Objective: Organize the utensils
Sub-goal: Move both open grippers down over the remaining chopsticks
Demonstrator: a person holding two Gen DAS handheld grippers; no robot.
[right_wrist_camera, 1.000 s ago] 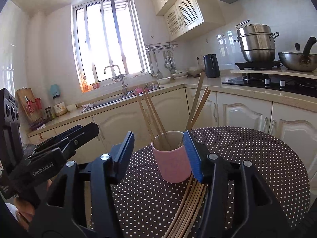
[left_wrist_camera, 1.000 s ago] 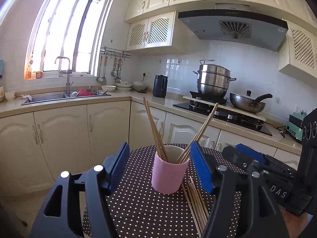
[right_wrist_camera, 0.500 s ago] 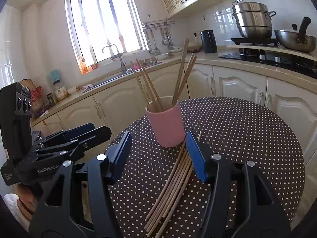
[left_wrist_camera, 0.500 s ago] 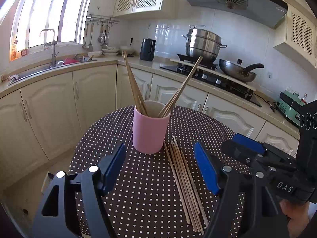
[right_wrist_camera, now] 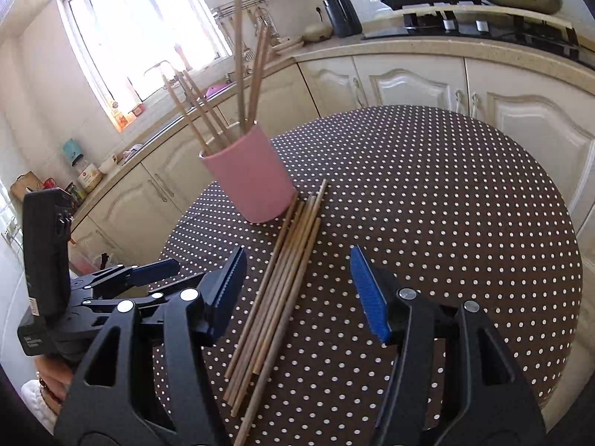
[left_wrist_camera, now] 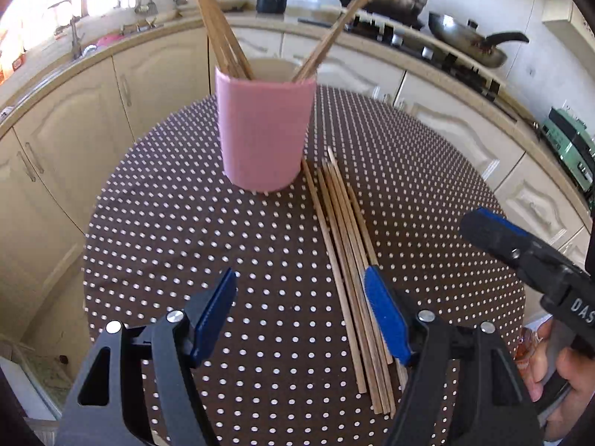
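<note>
A pink cup (left_wrist_camera: 264,130) (right_wrist_camera: 249,182) stands upright on the round dotted table (left_wrist_camera: 186,223) (right_wrist_camera: 446,204), with several wooden chopsticks (left_wrist_camera: 223,29) (right_wrist_camera: 208,111) leaning inside it. Several loose chopsticks (left_wrist_camera: 346,260) (right_wrist_camera: 282,282) lie bundled on the cloth beside the cup. My left gripper (left_wrist_camera: 299,278) hangs open above the table, its right finger over the bundle's edge. My right gripper (right_wrist_camera: 297,260) is open over the bundle, the sticks showing between its fingers and untouched. Each gripper also shows in the other's view, the right (left_wrist_camera: 520,249) and the left (right_wrist_camera: 148,271).
Cream cabinets (left_wrist_camera: 74,130) and a counter curve round behind the table. A stove with a steel pot and a pan (left_wrist_camera: 468,44) lies at the back right, a black kettle (right_wrist_camera: 342,15) and a sink under the window at the back left. A hand (left_wrist_camera: 557,364) holds the right gripper.
Both grippers have sunk and tipped down toward the table, nearer the loose chopsticks. Their jaws stand slightly wider. The cup and chopsticks have not moved.
</note>
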